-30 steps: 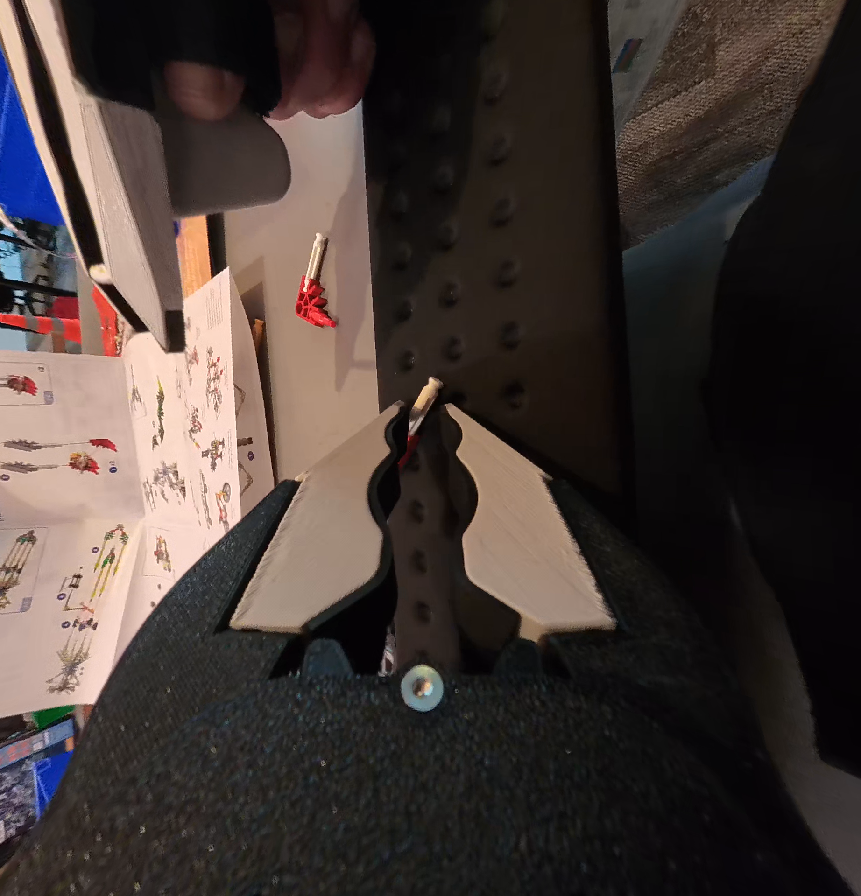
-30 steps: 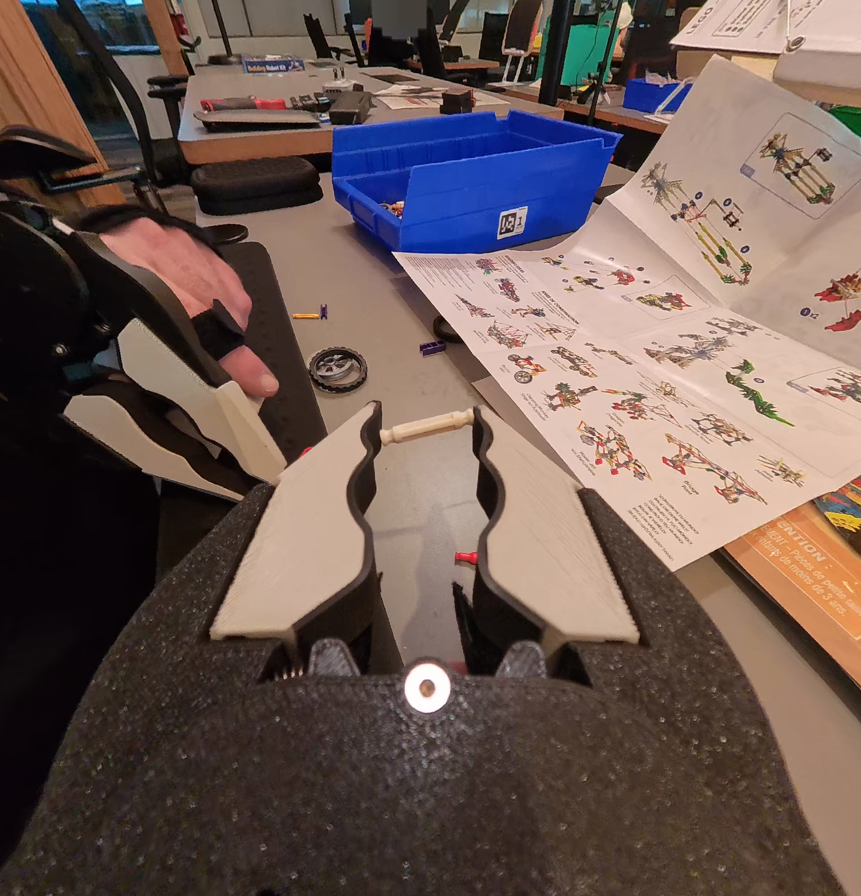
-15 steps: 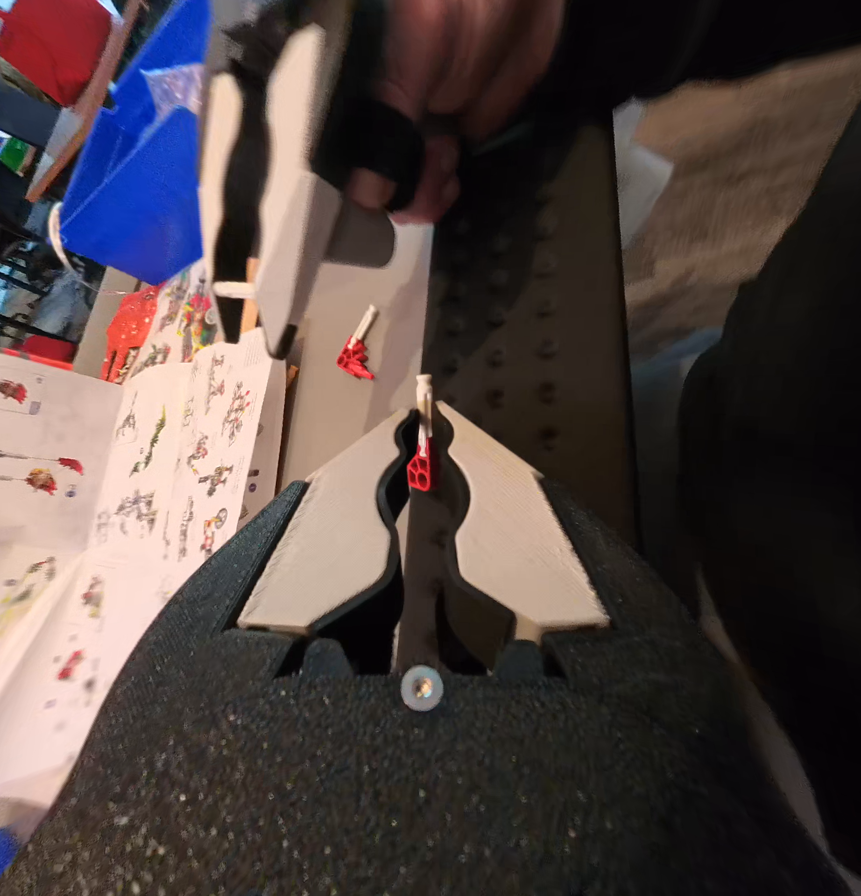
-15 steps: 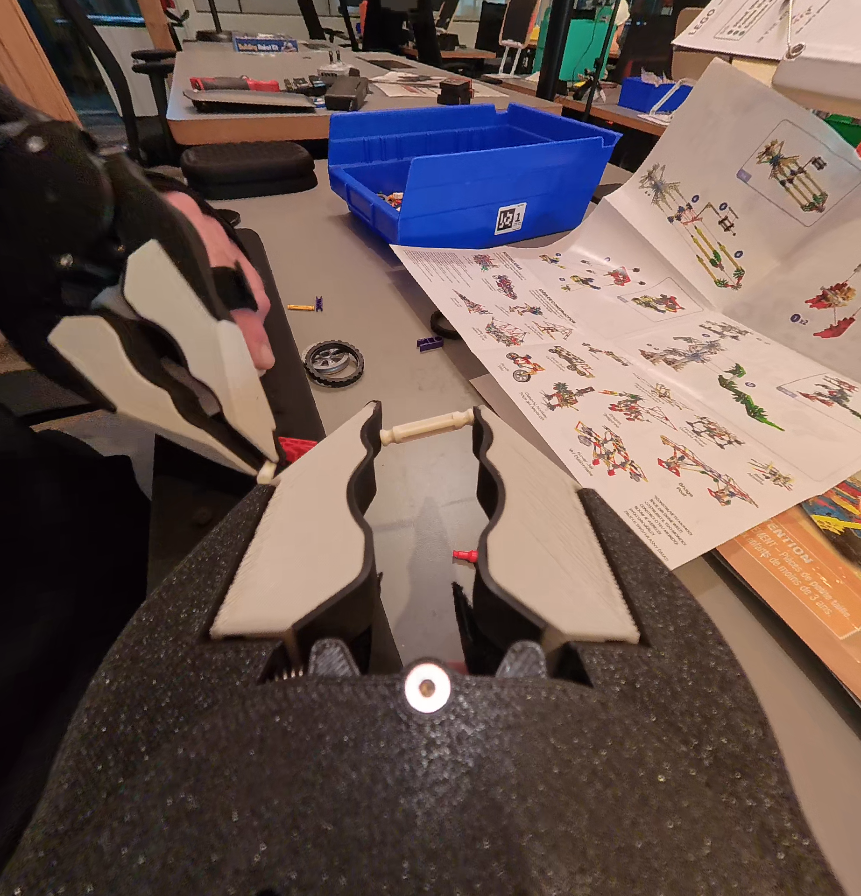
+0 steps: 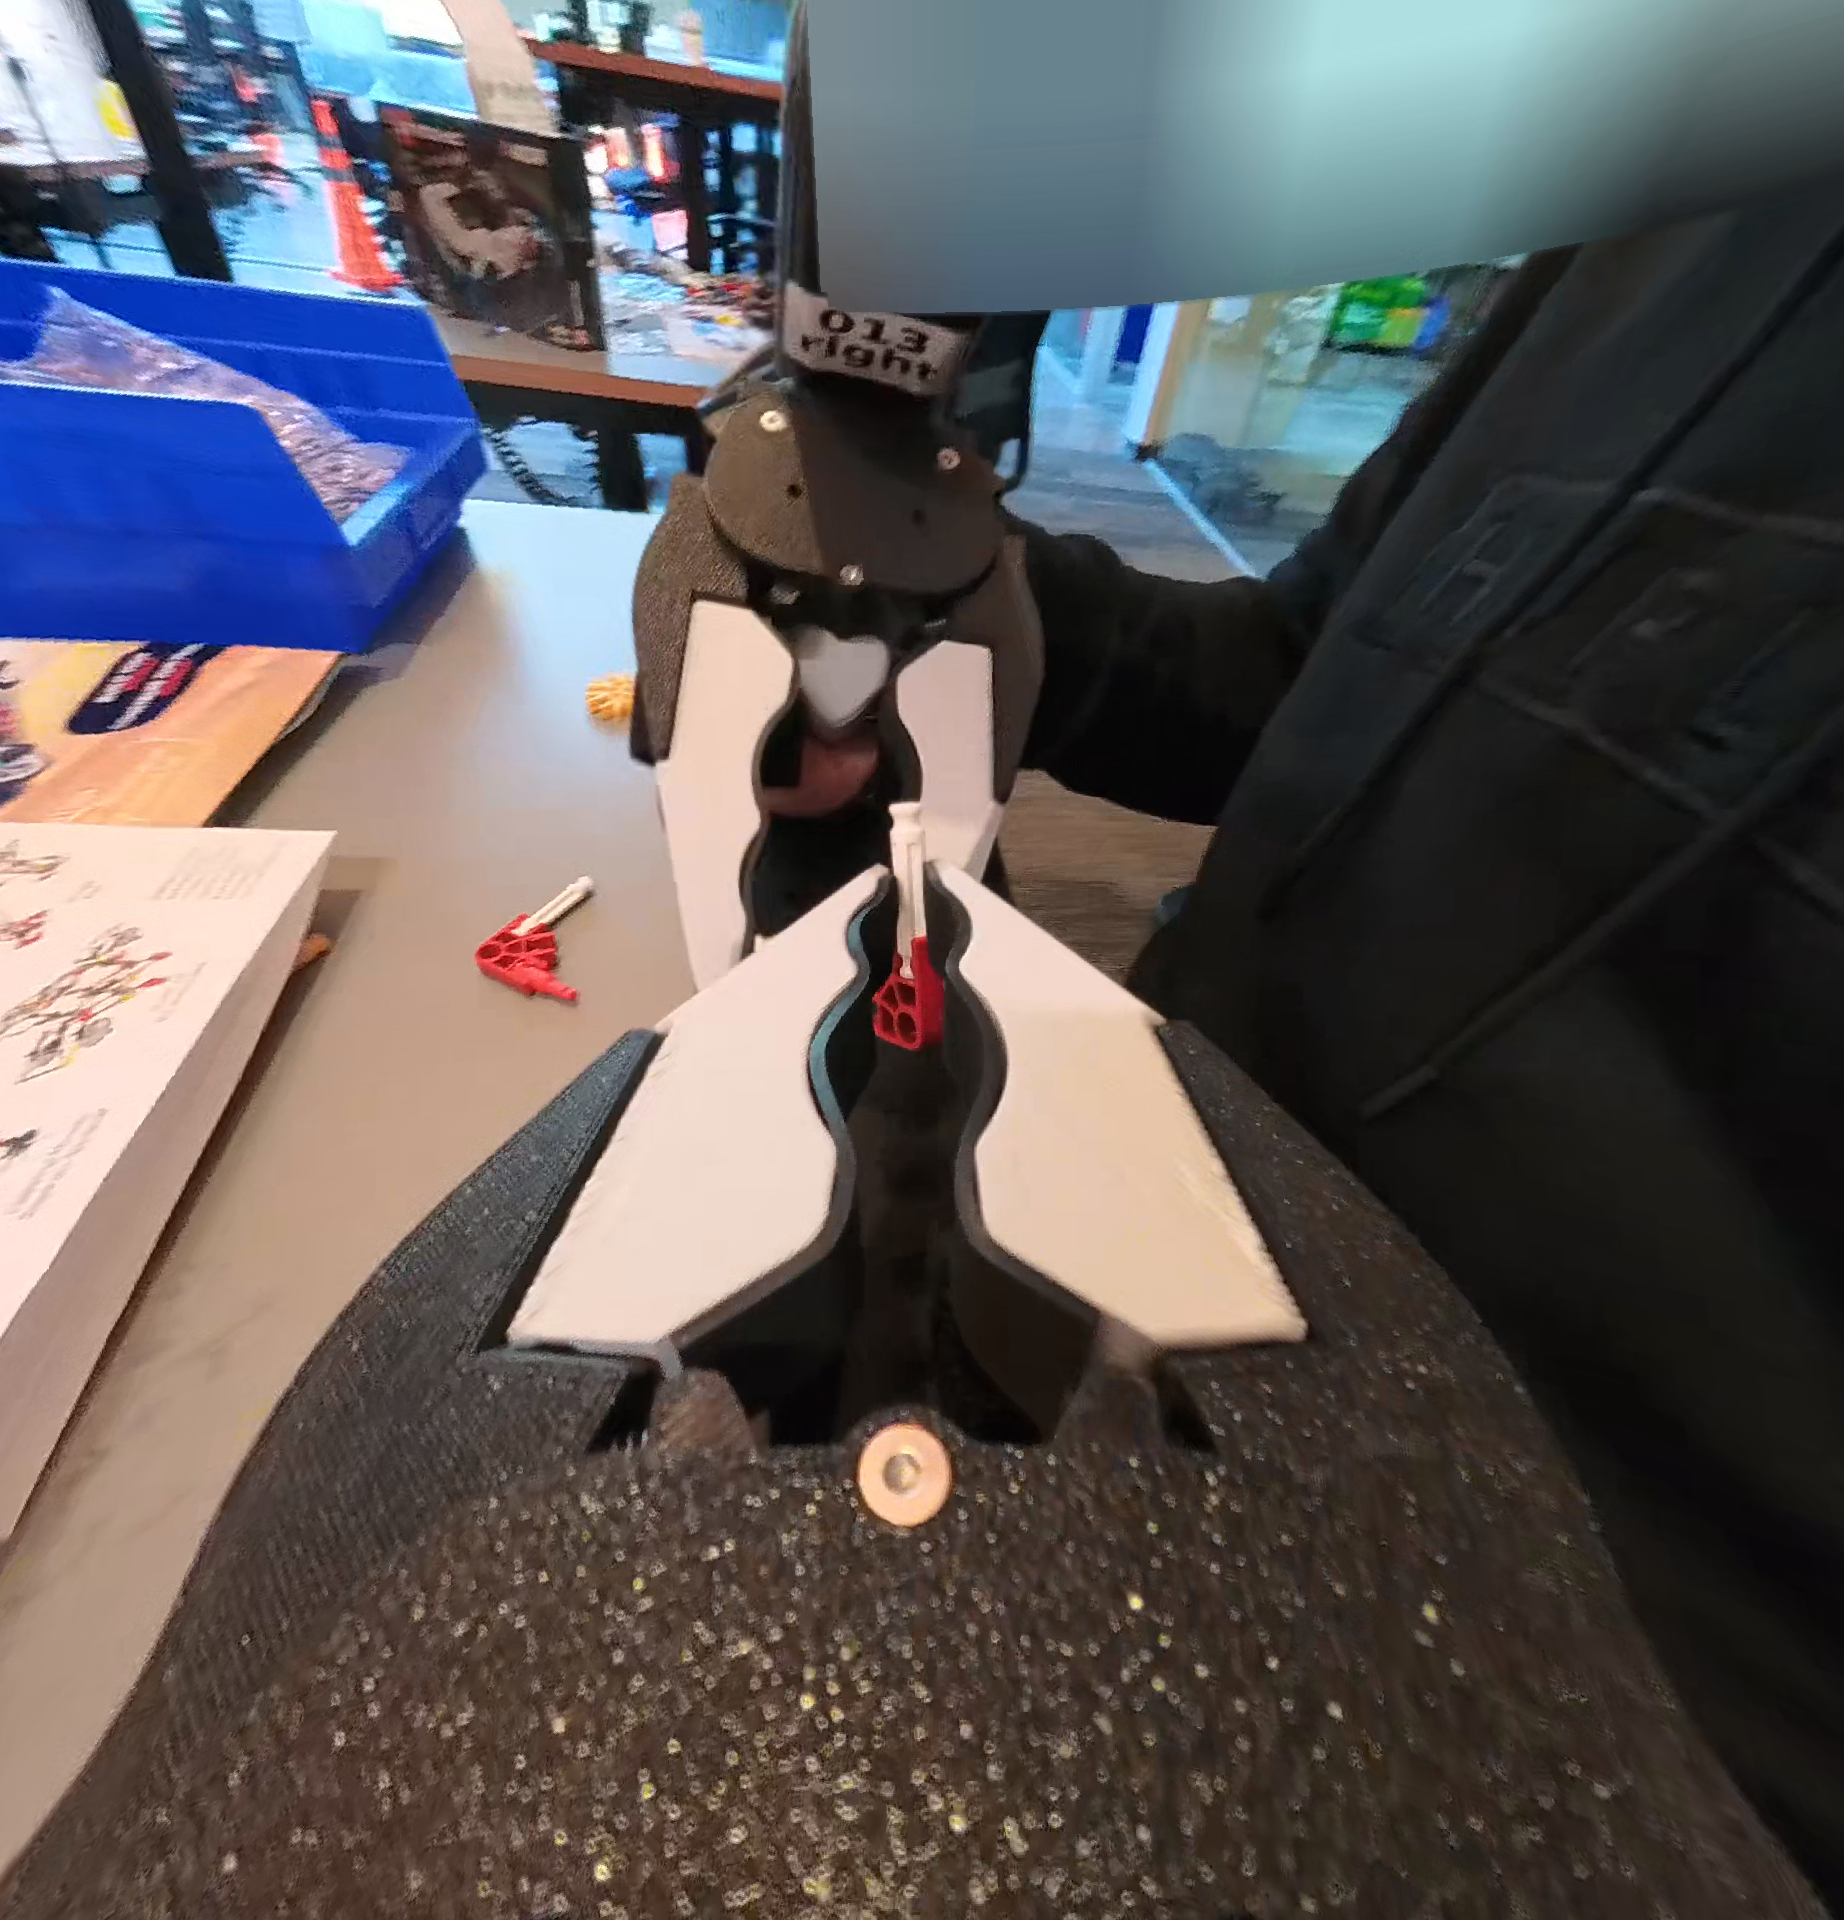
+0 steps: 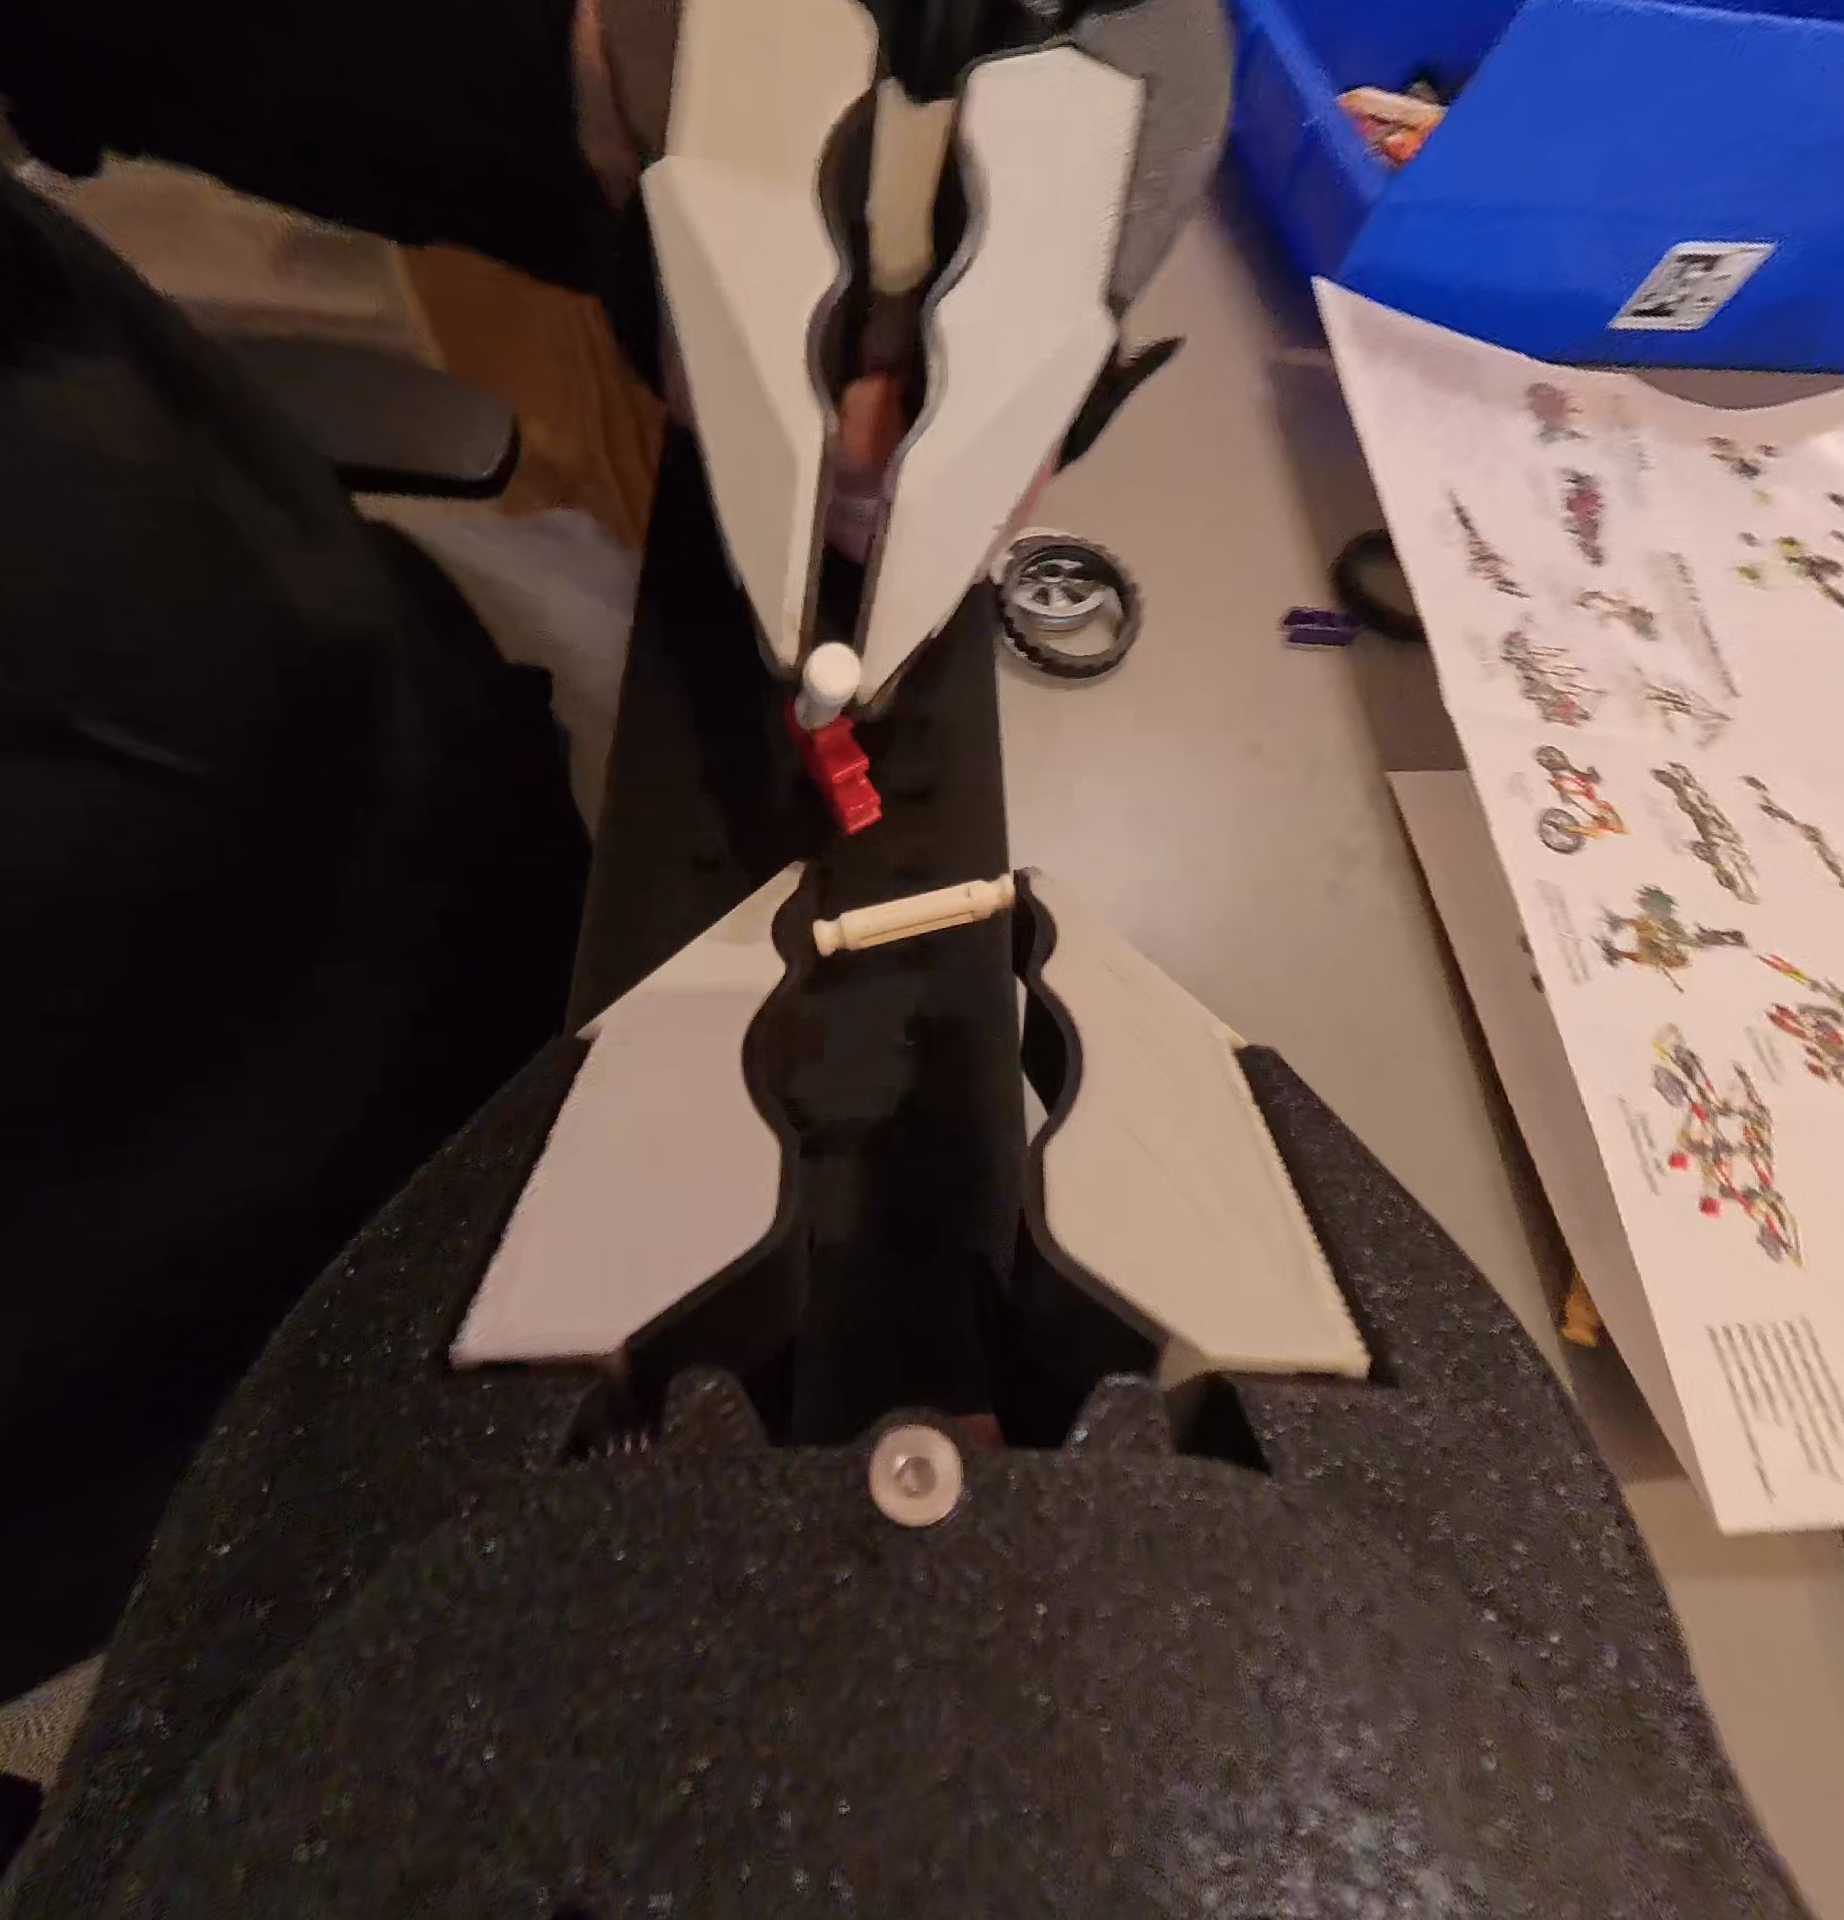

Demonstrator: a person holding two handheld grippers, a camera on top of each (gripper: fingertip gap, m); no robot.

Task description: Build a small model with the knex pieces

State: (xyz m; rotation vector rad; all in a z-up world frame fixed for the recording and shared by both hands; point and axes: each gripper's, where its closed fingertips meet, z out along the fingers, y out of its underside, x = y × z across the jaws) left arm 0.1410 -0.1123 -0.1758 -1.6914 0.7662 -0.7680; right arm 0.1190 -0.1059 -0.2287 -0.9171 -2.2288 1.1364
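My left tool (image 5: 910,883) is clamped on a white rod with a red connector (image 5: 905,1000), the rod's end poking past the tips. My right tool (image 6: 913,902) faces it tip to tip and pinches a cream rod (image 6: 910,918) crosswise between its fingertips. Left of that red connector, a second red-and-white piece (image 5: 528,951) lies on the desk (image 5: 461,790), beside the instruction sheet (image 5: 97,1039).

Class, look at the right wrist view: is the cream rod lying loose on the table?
No. The cream rod is clamped crosswise between the right gripper fingertips, above the table.
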